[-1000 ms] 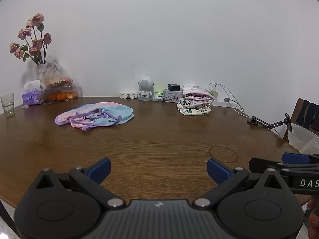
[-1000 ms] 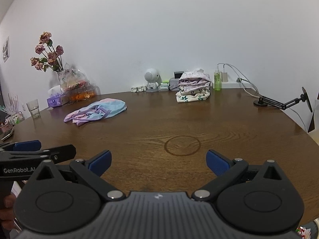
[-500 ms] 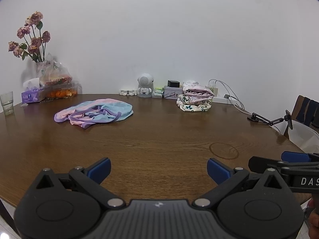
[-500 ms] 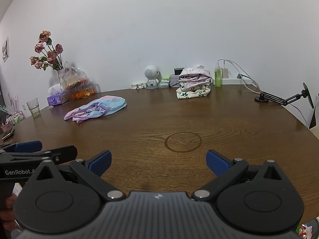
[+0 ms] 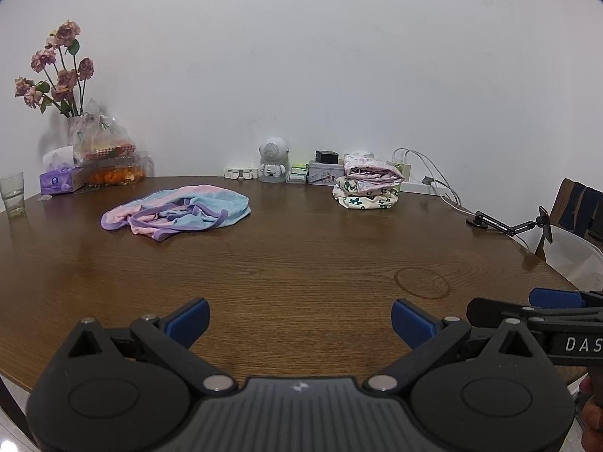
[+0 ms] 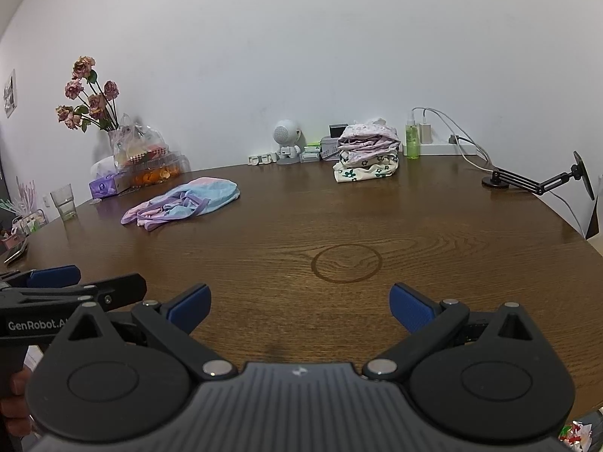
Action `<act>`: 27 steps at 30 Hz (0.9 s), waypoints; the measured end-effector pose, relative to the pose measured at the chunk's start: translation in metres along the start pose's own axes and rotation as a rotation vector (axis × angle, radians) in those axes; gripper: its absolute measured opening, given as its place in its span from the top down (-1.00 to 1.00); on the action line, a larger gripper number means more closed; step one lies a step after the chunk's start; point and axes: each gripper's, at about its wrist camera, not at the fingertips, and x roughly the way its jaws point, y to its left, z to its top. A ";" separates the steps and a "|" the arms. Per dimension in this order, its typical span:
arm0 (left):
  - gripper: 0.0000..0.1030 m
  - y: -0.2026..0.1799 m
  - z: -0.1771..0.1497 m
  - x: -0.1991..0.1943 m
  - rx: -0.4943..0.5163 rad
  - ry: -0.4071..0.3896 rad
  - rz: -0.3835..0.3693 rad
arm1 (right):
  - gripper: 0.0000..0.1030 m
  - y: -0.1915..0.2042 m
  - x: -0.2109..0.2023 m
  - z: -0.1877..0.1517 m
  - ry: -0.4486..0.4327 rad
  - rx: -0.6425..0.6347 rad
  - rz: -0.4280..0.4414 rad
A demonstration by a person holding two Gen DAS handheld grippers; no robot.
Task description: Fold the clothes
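A crumpled pink, blue and purple garment (image 5: pixel 177 213) lies on the round wooden table (image 5: pixel 301 263) at the far left; it also shows in the right wrist view (image 6: pixel 182 203). A stack of folded clothes (image 5: pixel 367 186) sits at the back right, also in the right wrist view (image 6: pixel 367 158). My left gripper (image 5: pixel 299 324) is open and empty over the near table edge. My right gripper (image 6: pixel 297 310) is open and empty beside it. Both are far from the garment.
Along the back wall stand a vase of roses (image 5: pixel 56 75), bagged fruit and a tissue box (image 5: pixel 60 182), a glass (image 5: pixel 13 194), a small robot figure (image 5: pixel 273 158), a green bottle (image 6: pixel 412 137) and cables. A black phone arm (image 6: pixel 535 182) is at the right. A chair (image 5: pixel 576 211) stands right.
Both grippers have tilted or shifted slightly, so the table scene sits a little lower in view. Both stay open and empty; the clothes have not moved.
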 end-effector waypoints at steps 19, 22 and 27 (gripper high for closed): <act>-1.00 0.000 -0.001 -0.002 -0.004 0.002 0.002 | -1.00 0.000 -0.001 0.000 0.002 0.003 0.001; -1.00 0.000 -0.001 -0.002 -0.003 0.002 0.002 | -1.00 0.000 -0.001 -0.001 0.003 0.003 0.001; -1.00 0.000 -0.002 -0.002 -0.004 0.003 0.001 | -1.00 0.000 -0.001 -0.002 0.006 0.005 0.002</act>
